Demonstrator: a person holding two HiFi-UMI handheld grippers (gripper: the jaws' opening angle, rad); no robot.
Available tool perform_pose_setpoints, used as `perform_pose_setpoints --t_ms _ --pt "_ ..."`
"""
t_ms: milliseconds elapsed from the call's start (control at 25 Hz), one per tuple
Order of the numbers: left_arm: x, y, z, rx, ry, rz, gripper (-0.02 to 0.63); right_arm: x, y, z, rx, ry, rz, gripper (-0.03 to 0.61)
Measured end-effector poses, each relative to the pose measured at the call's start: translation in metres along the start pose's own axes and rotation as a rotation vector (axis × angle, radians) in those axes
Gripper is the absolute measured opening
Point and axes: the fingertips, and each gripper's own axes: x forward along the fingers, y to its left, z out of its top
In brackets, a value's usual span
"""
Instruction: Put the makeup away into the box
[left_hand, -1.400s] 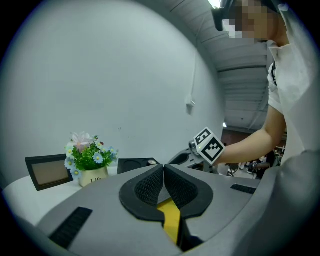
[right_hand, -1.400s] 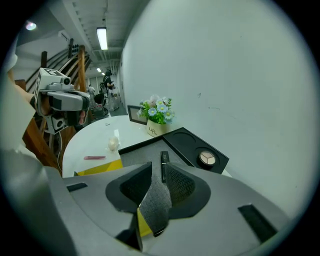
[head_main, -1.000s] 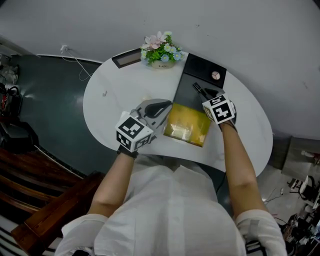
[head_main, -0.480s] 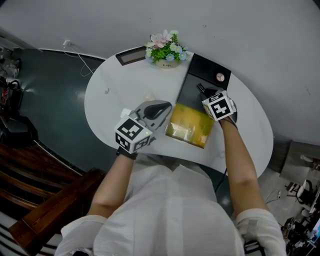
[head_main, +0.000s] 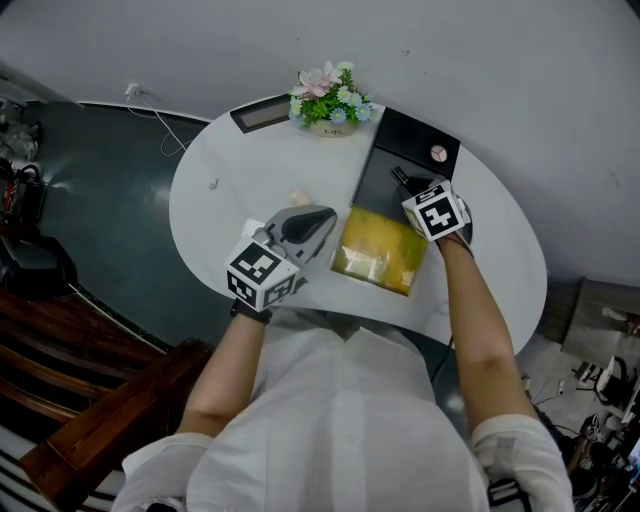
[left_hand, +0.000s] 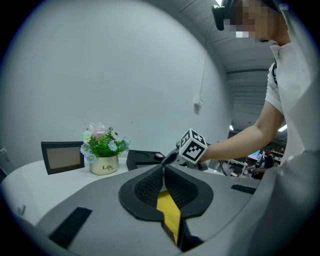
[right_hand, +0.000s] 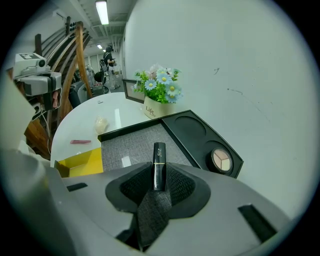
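Right gripper view: right gripper (right_hand: 159, 172) fingers clamped on lipstick (right_hand: 158, 159) above box (right_hand: 137, 144), not yet in. Eyeshadow (right_hand: 220, 160) seated. Pink stick (right_hand: 80, 142) and pale puff (right_hand: 101, 123) lie out on desk (right_hand: 85, 112). Left gripper (left_hand: 163, 186) fingers pinch yellow carton (left_hand: 168, 212).

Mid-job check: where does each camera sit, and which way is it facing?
Head view: on the person's head, looking steeply down at the white table; both forearms, the left gripper and the right gripper show.
Left gripper view: rides the left gripper, looking across the table along jaws shut on the yellow box toward the flower pot; the person's right forearm shows.
Right gripper view: rides the right gripper, looking down along jaws clamping the lipstick over the black tray.
Shared: all three see the flower pot.
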Motion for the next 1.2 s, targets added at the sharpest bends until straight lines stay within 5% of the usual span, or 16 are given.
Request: perform_pose_setpoints --t_ms 560,1200 --pt "-0.019 0.006 -0.005 -0.027 -0.013 0.036 0.020 -0.010 0.025 -0.008 -0.044 0.007 0.014 0.086" --pt "-0.021 0.004 -0.013 -0.040 -0.006 0.035 0.020 -0.026 0.115 -0.024 -0.151 0.006 0.145 0.086"
